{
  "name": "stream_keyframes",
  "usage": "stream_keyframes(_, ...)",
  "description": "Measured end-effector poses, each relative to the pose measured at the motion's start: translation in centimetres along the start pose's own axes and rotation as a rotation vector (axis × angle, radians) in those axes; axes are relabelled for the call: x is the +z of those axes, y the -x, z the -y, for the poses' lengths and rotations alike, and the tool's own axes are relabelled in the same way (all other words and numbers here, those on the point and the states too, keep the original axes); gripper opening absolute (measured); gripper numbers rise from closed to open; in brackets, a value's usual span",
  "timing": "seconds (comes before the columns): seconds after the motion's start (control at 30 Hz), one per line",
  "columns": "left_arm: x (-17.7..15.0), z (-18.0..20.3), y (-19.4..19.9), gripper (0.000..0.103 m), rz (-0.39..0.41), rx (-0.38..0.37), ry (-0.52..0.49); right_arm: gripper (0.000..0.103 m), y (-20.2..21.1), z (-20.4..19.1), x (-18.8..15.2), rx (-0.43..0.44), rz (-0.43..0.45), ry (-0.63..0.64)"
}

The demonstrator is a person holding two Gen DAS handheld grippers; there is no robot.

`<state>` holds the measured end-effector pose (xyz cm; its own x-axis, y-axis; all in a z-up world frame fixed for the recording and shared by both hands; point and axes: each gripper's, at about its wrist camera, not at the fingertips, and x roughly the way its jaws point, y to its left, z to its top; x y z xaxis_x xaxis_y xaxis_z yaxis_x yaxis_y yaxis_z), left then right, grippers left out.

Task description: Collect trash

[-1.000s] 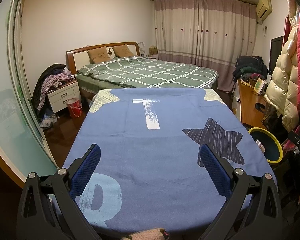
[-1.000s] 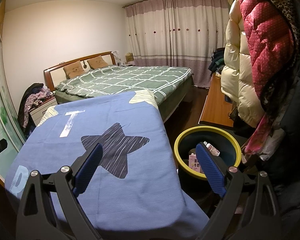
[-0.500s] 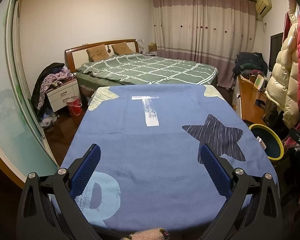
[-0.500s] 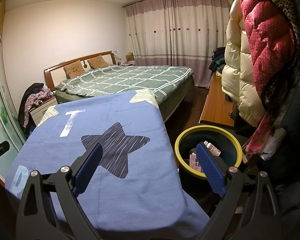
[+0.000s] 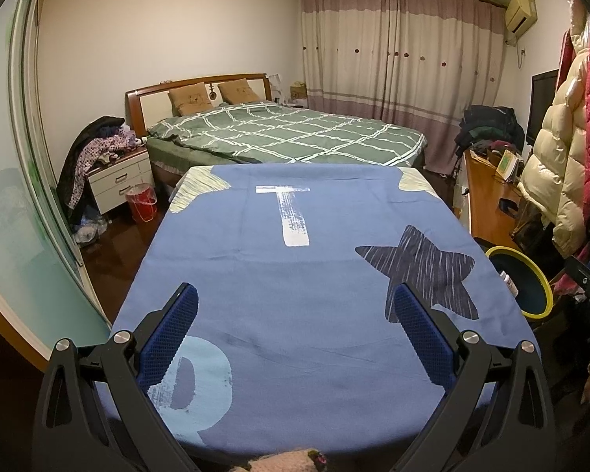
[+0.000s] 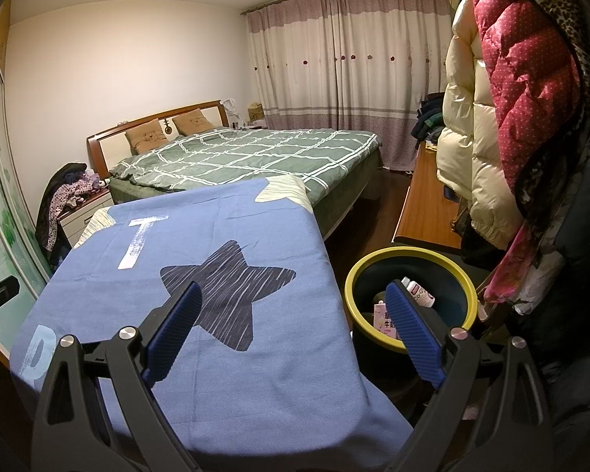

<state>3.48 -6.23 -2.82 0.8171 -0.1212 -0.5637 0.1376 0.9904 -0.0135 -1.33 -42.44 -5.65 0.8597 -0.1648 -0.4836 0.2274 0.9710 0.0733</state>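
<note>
A yellow-rimmed dark bin [image 6: 409,253] stands on the floor right of the table; it shows at the right edge of the left wrist view [image 5: 539,275]. Inside lie a small white bottle [image 6: 419,290] and a pink carton [image 6: 385,316]. My right gripper [image 6: 293,326] is open and empty, held above the table's right edge with its right finger over the bin. My left gripper [image 5: 295,328] is open and empty above the near part of the blue tablecloth [image 5: 295,267]. No loose trash shows on the cloth.
A bed with a green checked cover [image 5: 287,133] lies behind the table. A nightstand with clothes [image 5: 118,177] and a red bucket [image 5: 141,200] are at the left. A wooden desk [image 6: 428,200] and hanging coats [image 6: 523,90] crowd the right side.
The left gripper has drawn back and lifted slightly, so the table looks a bit farther. The right gripper has hardly moved. Both stay open.
</note>
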Motion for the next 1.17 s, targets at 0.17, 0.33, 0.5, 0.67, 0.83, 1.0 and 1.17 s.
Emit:
stream_keyframes(0.17, 0.0, 0.0, 0.0, 0.098, 0.000, 0.001, -0.001, 0.090, 0.0, 0.0, 0.0, 0.001, 0.000, -0.001)
stream_keyframes(0.33, 0.0, -0.1, 0.0, 0.098, 0.000, 0.001, 0.000, 0.090, -0.1, -0.1, 0.0, 0.001, 0.000, 0.000)
stream_keyframes(0.5, 0.0, -0.1, 0.0, 0.098, 0.000, 0.000, 0.000, 0.090, -0.1, -0.1, 0.0, 0.002, -0.001, 0.001)
stream_keyframes(0.67, 0.0, 0.0, -0.1, 0.098, -0.004, -0.004, -0.001, 0.090, -0.2, -0.5, -0.4, 0.004, -0.005, 0.004)
stream_keyframes(0.83, -0.1, 0.0, -0.6, 0.098, -0.001, -0.033, 0.003, 0.090, -0.3, -0.5, -0.4, 0.004, -0.007, 0.003)
stream_keyframes(1.0, 0.5, -0.7, -3.3, 0.098, -0.070, -0.031, 0.030, 0.091, -2.1, -0.7, -0.3, 0.023, -0.036, 0.007)
stream_keyframes(1.17, 1.7, -2.0, -8.8, 0.098, -0.112, 0.031, 0.015, 0.096, -7.5, -2.3, 1.1, 0.073, -0.092, 0.043)
